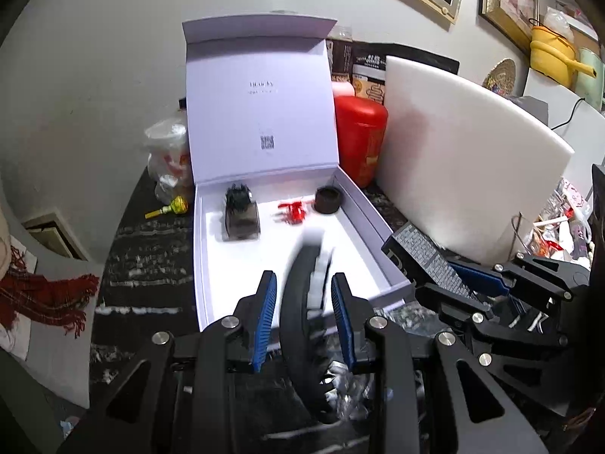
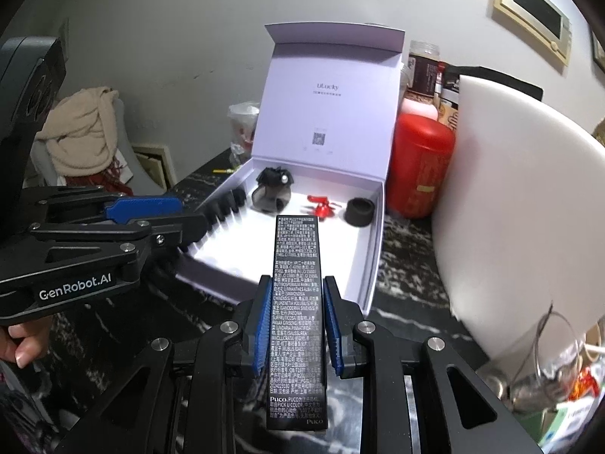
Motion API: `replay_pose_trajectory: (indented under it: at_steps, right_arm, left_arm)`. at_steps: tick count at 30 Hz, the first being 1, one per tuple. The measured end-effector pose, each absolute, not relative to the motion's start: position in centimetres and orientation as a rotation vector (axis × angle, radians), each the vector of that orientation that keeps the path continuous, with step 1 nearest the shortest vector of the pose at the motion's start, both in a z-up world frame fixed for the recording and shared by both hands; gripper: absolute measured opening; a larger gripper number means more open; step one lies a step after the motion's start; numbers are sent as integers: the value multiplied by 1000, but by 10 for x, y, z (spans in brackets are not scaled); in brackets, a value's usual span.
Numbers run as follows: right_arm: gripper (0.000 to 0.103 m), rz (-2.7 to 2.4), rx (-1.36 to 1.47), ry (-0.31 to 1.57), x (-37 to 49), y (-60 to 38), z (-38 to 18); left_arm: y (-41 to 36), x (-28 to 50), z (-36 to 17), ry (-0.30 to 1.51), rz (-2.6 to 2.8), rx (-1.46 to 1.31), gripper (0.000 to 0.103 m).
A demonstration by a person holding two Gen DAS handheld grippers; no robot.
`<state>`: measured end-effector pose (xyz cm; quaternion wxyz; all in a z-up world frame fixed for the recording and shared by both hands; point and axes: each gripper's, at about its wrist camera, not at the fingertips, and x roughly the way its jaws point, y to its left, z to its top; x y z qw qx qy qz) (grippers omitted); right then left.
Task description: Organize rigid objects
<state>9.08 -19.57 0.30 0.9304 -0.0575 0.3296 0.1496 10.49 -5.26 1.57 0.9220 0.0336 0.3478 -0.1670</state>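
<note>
Left wrist view: the left gripper (image 1: 304,295) is seen clamped on a curved black comb (image 1: 298,325) with pale teeth, its blue pads pressed against the comb's sides, and the comb's far end is blurred above the near part of an open white box (image 1: 372,223). The box is set on a dark marbled desk (image 1: 147,265) with its lid stood upright against the wall. Three things are laid along the box's far end: a black hair claw (image 1: 242,213) at the left, a small red clip (image 1: 291,212) in the middle and a dark round ring (image 1: 328,199) at the right, each apart from the others. A red canister (image 1: 359,140) is stood just right of the box, with a white board (image 1: 465,159) leaned beside it.

In the right wrist view, the right gripper (image 2: 297,321) is shown closed on a long black printed carton (image 2: 297,314), held lengthwise with its far end over the near edge of the box. The left gripper is seen at the left, the comb's teeth reaching over the box's left wall.
</note>
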Motion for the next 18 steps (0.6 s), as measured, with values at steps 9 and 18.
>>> replay_pose_trajectory:
  at_steps: [9,18]
  right_arm:
    - [25,285,-90,694,118,-204,-3]
    - [25,265,-64,739,120,-216,-19]
  left_arm:
    - [-53,134,6,734,-350,46,30]
    - [-52,137,-6,766,-356,64,30]
